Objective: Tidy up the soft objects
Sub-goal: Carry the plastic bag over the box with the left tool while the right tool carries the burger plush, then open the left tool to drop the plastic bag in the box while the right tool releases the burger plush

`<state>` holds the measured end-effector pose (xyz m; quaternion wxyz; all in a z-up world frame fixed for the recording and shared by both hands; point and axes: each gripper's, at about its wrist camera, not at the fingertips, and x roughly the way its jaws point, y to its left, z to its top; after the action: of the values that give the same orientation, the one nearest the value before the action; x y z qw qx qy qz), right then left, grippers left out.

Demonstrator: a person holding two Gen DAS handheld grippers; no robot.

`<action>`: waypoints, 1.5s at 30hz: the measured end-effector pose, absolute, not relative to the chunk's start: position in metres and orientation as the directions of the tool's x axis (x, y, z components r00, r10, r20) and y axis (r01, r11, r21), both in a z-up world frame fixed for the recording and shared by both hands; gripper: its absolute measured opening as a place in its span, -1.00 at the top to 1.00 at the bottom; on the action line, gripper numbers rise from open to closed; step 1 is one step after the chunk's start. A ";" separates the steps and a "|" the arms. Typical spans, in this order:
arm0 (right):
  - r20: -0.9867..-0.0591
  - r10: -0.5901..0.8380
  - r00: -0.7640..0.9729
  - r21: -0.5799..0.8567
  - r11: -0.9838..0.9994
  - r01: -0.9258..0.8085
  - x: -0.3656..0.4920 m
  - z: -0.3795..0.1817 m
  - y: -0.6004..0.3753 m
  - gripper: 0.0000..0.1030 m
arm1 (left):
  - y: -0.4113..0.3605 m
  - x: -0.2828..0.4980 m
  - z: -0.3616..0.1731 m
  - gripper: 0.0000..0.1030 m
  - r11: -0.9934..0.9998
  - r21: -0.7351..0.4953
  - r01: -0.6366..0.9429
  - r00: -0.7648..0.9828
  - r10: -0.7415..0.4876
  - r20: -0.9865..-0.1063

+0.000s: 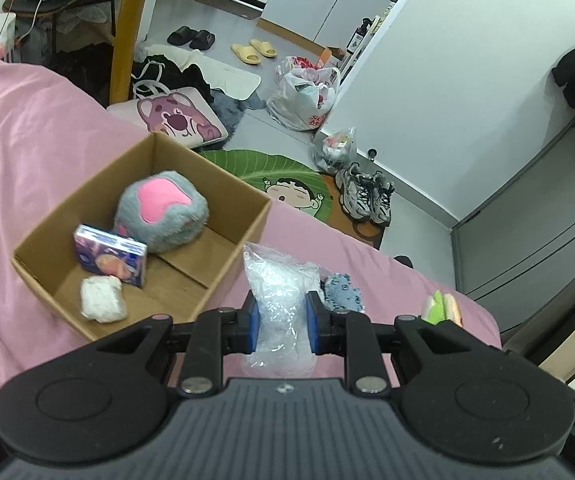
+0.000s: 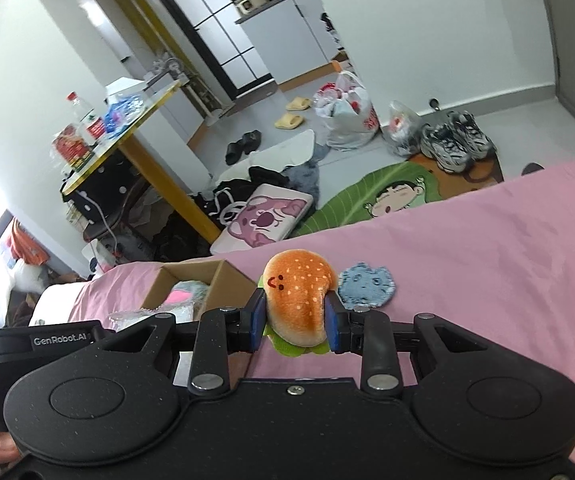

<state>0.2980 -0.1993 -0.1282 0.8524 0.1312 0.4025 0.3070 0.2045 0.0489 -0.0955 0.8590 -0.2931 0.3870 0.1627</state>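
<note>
Pink bed [image 1: 39, 152]: left gripper [image 1: 283, 316] clamps clear bag [image 1: 279, 280]; burger plush [image 2: 297, 300] half-hidden.

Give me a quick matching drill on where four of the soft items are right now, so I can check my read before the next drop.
Things:
1. bubble wrap bag
2. burger plush
3. grey paw plush
4. blue fuzzy patch

Places:
A. lying loose on the pink bedcover
B. inside the cardboard box
C. between the left gripper's pads
D. between the right gripper's pads

Pairs: 1-C, 2-D, 3-B, 4-A
</note>
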 end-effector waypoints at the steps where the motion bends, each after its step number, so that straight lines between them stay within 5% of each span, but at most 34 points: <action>1: -0.605 0.629 0.488 0.467 0.777 -0.423 0.296 -0.127 -0.196 0.43 | 0.052 0.203 -0.095 0.57 0.778 -0.376 -0.503 0.648 0.051 -0.760; 36: -0.601 0.659 0.452 0.443 0.746 -0.498 0.266 -0.127 -0.095 0.43 | 0.167 0.176 -0.112 0.48 0.720 -0.445 -0.532 0.637 -0.005 -0.771; 45: -0.594 0.703 0.390 0.477 0.699 -0.533 0.259 -0.133 -0.071 0.40 | 0.171 0.175 -0.106 0.43 0.734 -0.384 -0.561 0.611 0.053 -0.790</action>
<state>0.2591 -0.0709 -0.1333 0.8271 0.1047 0.4066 0.3737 0.1754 0.1712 -0.1059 0.8400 -0.3158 0.4016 0.1828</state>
